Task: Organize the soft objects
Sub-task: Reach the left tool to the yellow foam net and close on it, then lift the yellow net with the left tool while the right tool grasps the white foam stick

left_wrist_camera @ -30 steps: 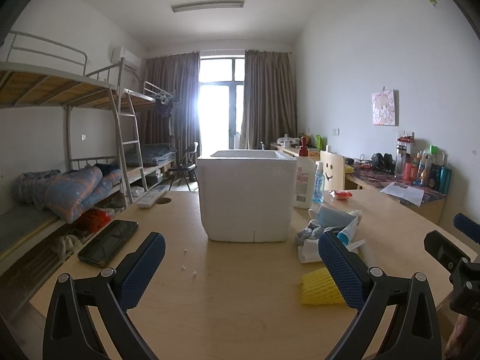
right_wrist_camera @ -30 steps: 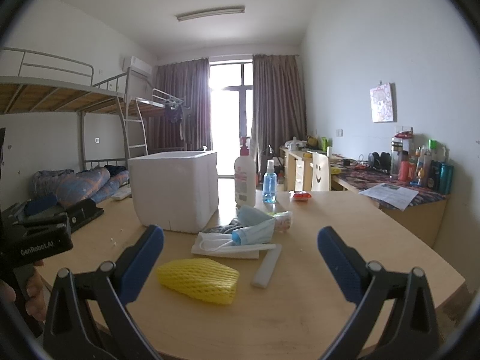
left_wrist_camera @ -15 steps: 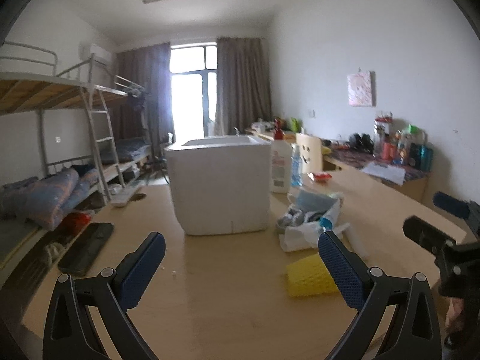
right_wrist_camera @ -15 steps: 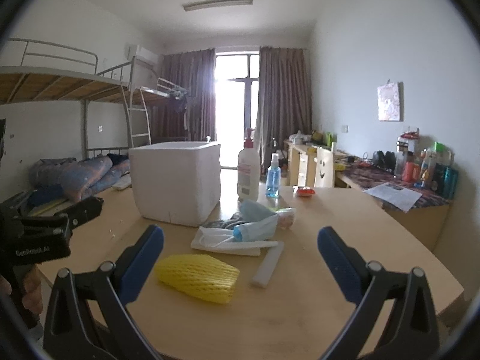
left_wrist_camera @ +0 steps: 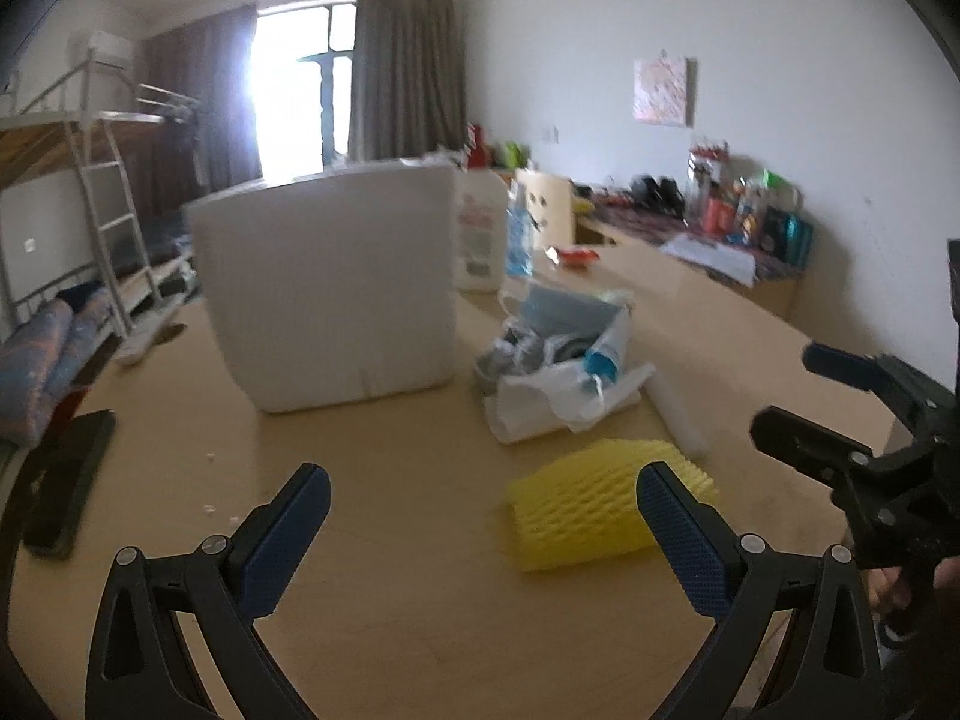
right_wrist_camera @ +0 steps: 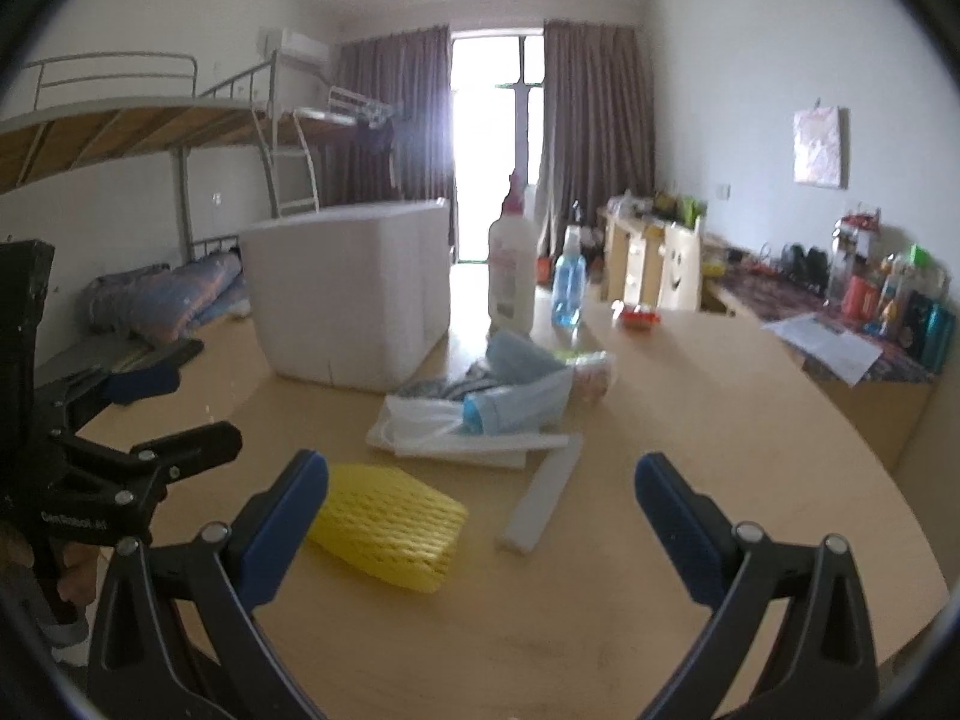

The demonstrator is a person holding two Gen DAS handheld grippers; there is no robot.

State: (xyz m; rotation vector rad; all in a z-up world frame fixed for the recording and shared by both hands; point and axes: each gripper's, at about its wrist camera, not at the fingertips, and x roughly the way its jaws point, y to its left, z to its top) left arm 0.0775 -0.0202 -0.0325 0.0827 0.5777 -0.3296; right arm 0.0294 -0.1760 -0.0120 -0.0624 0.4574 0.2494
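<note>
A yellow foam net (left_wrist_camera: 594, 501) lies on the wooden table (left_wrist_camera: 390, 618), just ahead of my left gripper's right finger; it also shows in the right wrist view (right_wrist_camera: 390, 525). Behind it lies a pile of soft items (left_wrist_camera: 561, 360): face masks, cloth and white foam sheets (right_wrist_camera: 480, 414). A white foam strip (right_wrist_camera: 543, 495) lies beside it. A white foam box (left_wrist_camera: 336, 288) stands further back (right_wrist_camera: 354, 300). My left gripper (left_wrist_camera: 480, 540) is open and empty above the table. My right gripper (right_wrist_camera: 480, 531) is open and empty, to the right of the net.
A white pump bottle (right_wrist_camera: 511, 267) and a blue spray bottle (right_wrist_camera: 569, 285) stand behind the pile. A black phone (left_wrist_camera: 66, 480) lies at the table's left edge. Bunk beds (right_wrist_camera: 120, 138) stand at the left, a cluttered desk (right_wrist_camera: 852, 312) at the right.
My left gripper has swung to the right and dipped toward the table, bringing the yellow net closer to its right finger. My right gripper has moved slightly forward and lower.
</note>
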